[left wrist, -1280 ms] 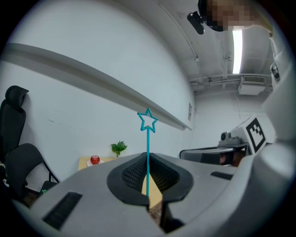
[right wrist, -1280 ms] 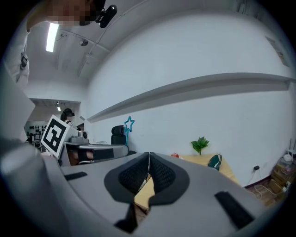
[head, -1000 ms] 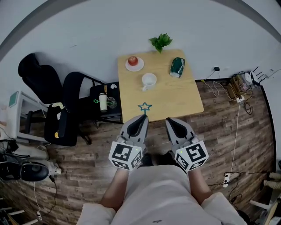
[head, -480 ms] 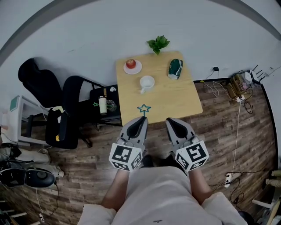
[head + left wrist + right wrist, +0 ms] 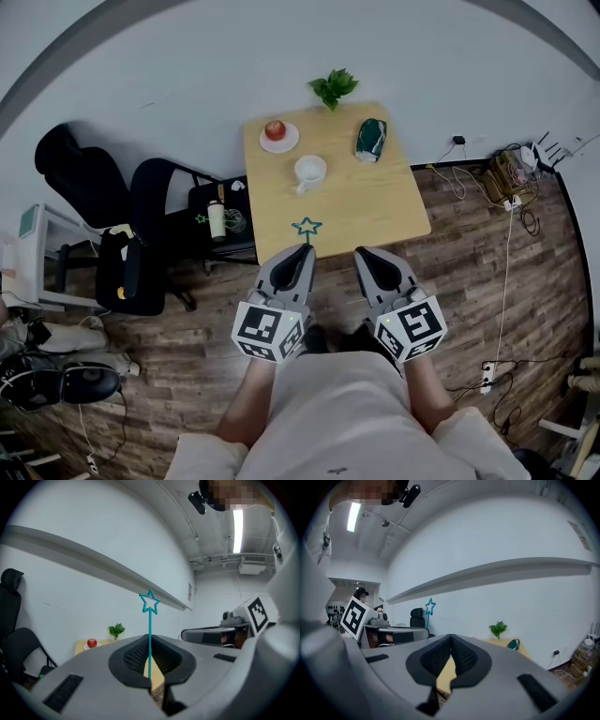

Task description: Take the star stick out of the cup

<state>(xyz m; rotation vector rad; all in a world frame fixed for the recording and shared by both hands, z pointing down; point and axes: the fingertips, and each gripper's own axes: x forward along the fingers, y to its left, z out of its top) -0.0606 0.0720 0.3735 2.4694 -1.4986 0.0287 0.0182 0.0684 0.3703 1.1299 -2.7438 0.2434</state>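
Pinching star stick [image 5: 150,632] (upright), left gripper [image 5: 303,253] faces table [image 5: 380,202].

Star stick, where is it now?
Head view: the star stick stands pinched in the left gripper, at the table's near edge, out of the cup.

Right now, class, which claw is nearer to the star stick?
Left. The left claw is shut on the star stick, which stands up from its jaws; the right claw, shut and empty, sits apart to the stick's right.
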